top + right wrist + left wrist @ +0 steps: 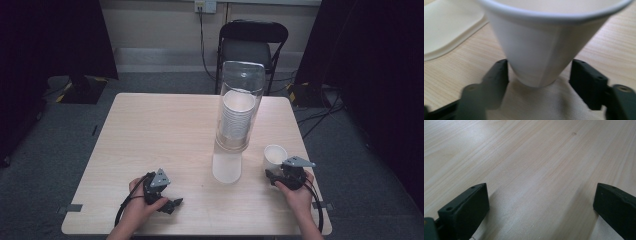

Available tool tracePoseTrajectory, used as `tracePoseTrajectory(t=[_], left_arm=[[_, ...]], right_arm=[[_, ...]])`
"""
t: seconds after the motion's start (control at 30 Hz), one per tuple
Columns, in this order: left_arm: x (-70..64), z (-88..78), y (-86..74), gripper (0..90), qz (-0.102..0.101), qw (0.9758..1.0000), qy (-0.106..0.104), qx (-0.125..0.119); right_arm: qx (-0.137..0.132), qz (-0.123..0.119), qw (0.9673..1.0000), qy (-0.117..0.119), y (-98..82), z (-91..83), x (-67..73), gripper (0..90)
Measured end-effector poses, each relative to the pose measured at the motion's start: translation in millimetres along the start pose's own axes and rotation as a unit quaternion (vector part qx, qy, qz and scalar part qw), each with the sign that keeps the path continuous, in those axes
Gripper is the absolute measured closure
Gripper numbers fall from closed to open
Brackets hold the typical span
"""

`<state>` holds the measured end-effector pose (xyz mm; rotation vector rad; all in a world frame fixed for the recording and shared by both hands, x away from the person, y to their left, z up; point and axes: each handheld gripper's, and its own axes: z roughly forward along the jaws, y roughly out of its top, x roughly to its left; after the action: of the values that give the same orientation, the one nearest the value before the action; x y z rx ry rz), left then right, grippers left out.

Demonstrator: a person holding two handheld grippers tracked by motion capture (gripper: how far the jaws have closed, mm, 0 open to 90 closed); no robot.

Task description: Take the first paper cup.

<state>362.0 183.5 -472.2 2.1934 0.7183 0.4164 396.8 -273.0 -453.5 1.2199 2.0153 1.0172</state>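
A white paper cup (275, 154) stands near the table's right edge. My right gripper (272, 175) reaches it from the near side. In the right gripper view its black jaws sit against both sides of the cup (536, 50) just above its base, so the right gripper (539, 72) is shut on it. My left gripper (172, 204) rests low at the front left of the wooden table (150, 130). It is open, and in the left gripper view only bare wood lies between the jaws of the left gripper (541, 202).
A tall clear tube (240, 105) holding a stack of paper cups stands mid-table on a white base (226, 167), left of the single cup; that base (449, 30) lies close by in the right gripper view. A black chair (252, 45) stands beyond the far edge.
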Motion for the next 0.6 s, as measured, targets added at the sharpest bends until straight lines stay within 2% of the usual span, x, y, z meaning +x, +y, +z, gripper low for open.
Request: tracePoseTrajectory(t=[0.17,0.3,0.37,0.47,0.6], left_arm=[[0.0,0.0,0.0,0.0,0.0,1.0,0.001,0.0],[0.1,0.0,0.0,0.0,0.001,1.0,0.001,0.0],[0.1,0.0,0.0,0.0,0.001,1.0,0.0,0.0],[0.0,0.0,0.0,0.0,0.0,1.0,0.0,0.0],[0.0,0.0,0.0,0.0,0.0,1.0,0.0,0.0]], right_arm=[[-0.012,-0.006,0.9999,-0.001,3.3,2.2,1.3,39.6],[-0.013,0.007,0.9999,0.001,5.8,7.5,0.4,39.0],[-0.009,-0.003,1.0,-0.004,9.0,11.2,1.1,37.9],[-0.015,-0.007,0.9999,-0.001,18.0,14.8,4.9,38.1],[-0.01,-0.012,0.9999,-0.004,23.6,16.1,7.5,35.4]])
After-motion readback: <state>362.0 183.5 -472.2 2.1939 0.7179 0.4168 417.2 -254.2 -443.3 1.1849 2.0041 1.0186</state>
